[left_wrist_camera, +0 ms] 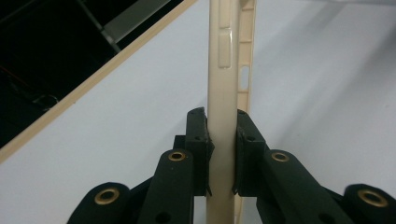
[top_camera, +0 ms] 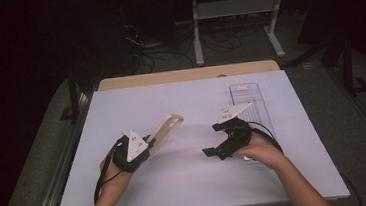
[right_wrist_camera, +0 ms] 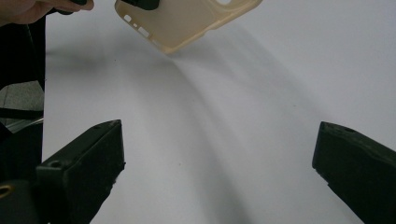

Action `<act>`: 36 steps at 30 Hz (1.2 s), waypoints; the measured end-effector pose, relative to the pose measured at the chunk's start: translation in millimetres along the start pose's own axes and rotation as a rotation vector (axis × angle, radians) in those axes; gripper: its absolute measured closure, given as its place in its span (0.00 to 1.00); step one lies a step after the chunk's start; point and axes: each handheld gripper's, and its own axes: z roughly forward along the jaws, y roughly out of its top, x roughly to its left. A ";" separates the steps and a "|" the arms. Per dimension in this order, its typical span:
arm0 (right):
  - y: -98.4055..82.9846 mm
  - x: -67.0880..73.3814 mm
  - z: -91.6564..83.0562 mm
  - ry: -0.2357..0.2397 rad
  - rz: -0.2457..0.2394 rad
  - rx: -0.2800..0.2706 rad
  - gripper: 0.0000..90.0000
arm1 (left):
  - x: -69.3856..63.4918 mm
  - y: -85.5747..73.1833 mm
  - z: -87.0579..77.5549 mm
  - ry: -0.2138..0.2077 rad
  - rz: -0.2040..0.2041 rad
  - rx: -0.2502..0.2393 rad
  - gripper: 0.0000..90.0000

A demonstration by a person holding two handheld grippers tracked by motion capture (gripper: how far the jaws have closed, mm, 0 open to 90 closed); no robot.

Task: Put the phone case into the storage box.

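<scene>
Phone case, beige and rubbery looking, is clamped edge-on in the left gripper. The two black pads press on its flat faces from either side, so that claw is closed down narrow on it, and the case sticks straight out past the jaws, off the white table. You can see the moulded side buttons and a small slot along its rim, but there's no brand or lettering I can read on it anywhere.

In the high view the same left gripper has the case pointing away from the person and angled up toward the middle of the table.

The right gripper sits well apart from it across the table, jaws spread wide with nothing between them, just bare table surface under it. From its own camera the case hangs ahead, with its camera cutout at the top edge.

Just beyond the right gripper there's a clear plastic tray lying on the table. Can't tell if anything is in it, and the small mark at its far end is too tiny to read.
</scene>
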 end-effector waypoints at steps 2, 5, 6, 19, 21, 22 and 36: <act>0.0 -0.1 -0.1 0.000 0.000 0.000 0.02 | 0.8 0.4 0.2 -0.007 -0.021 -0.007 0.88; 0.0 -0.4 0.0 0.001 0.000 -0.001 0.02 | -0.4 0.9 2.1 -0.019 -0.087 -0.029 0.88; 0.0 -0.6 -0.1 0.002 0.001 -0.001 0.02 | 0.2 1.1 2.6 -0.024 -0.097 -0.033 0.88; 1.6 -3.0 -1.1 -0.026 0.023 -0.005 0.02 | 5.6 3.2 4.2 -0.043 -0.247 -0.092 0.88; 2.5 -2.1 -1.6 -0.031 0.039 -0.003 0.02 | 6.1 3.1 4.6 -0.046 -0.279 -0.100 0.88; 3.1 -1.8 -1.8 -0.035 0.048 -0.003 0.02 | 7.1 2.6 4.2 -0.045 -0.284 -0.089 0.88; 19.0 -1.5 0.8 -0.098 0.089 0.028 0.00 | 9.9 7.2 6.7 0.029 -0.306 -0.050 0.88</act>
